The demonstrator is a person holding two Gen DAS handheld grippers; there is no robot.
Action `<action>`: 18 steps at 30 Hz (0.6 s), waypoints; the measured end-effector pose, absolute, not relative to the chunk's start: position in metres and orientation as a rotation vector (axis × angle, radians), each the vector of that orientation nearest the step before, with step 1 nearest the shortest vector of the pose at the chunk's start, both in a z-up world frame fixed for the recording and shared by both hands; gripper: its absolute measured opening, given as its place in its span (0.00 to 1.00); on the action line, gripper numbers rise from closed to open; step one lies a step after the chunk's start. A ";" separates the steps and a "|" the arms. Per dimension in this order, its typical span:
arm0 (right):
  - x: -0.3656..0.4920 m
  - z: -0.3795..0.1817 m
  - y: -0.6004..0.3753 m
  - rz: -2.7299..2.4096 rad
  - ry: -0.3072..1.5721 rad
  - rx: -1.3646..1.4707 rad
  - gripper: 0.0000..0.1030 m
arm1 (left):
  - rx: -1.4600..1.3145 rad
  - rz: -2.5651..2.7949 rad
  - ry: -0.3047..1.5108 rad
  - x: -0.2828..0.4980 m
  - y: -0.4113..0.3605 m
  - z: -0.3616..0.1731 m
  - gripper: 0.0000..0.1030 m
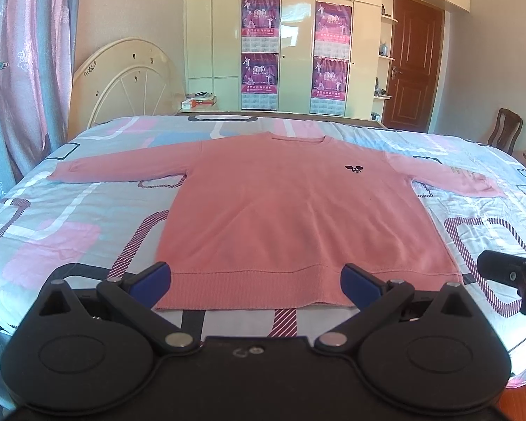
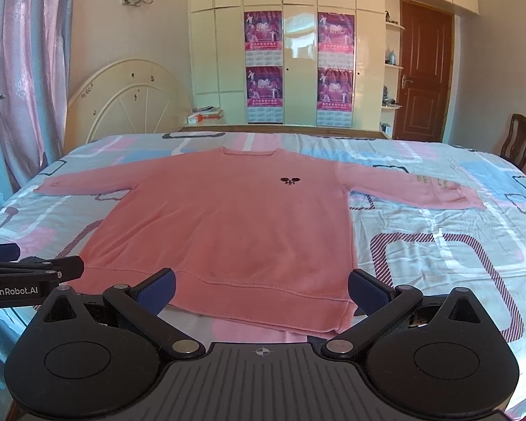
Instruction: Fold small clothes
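Observation:
A pink long-sleeved sweater lies flat and face up on the bed, both sleeves spread sideways, a small dark emblem on its chest. My left gripper hovers open over the hem, its blue pads wide apart with nothing between them. My right gripper stands open above the hem's right corner, holding nothing. The right gripper's tip shows at the right edge of the left wrist view, and the left gripper's finger shows at the left edge of the right wrist view.
The bed sheet has pink, blue and striped patterns. A cream headboard leans at the far left beside curtains. Behind stand a wardrobe with posters, a brown door and a wooden chair.

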State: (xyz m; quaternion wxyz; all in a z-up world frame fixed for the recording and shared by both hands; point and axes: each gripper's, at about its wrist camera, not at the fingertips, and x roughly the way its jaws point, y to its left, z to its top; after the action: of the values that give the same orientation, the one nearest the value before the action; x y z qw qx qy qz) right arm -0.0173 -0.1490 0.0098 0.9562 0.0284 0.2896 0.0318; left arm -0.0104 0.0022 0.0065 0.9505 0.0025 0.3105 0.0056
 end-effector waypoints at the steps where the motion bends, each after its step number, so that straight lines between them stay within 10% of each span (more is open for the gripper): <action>1: -0.018 0.010 -0.149 0.065 0.587 0.057 1.00 | 0.007 0.013 0.633 -0.010 0.001 0.006 1.00; 18: -0.019 0.012 -0.146 0.065 0.584 0.054 1.00 | 0.006 0.019 0.630 -0.009 0.001 0.006 1.00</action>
State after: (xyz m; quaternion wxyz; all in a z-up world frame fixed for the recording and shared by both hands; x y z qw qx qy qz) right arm -0.0188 -0.1457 0.0119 0.9567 0.0266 0.2880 0.0320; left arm -0.0092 0.0012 0.0061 0.9508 0.0030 0.3097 0.0095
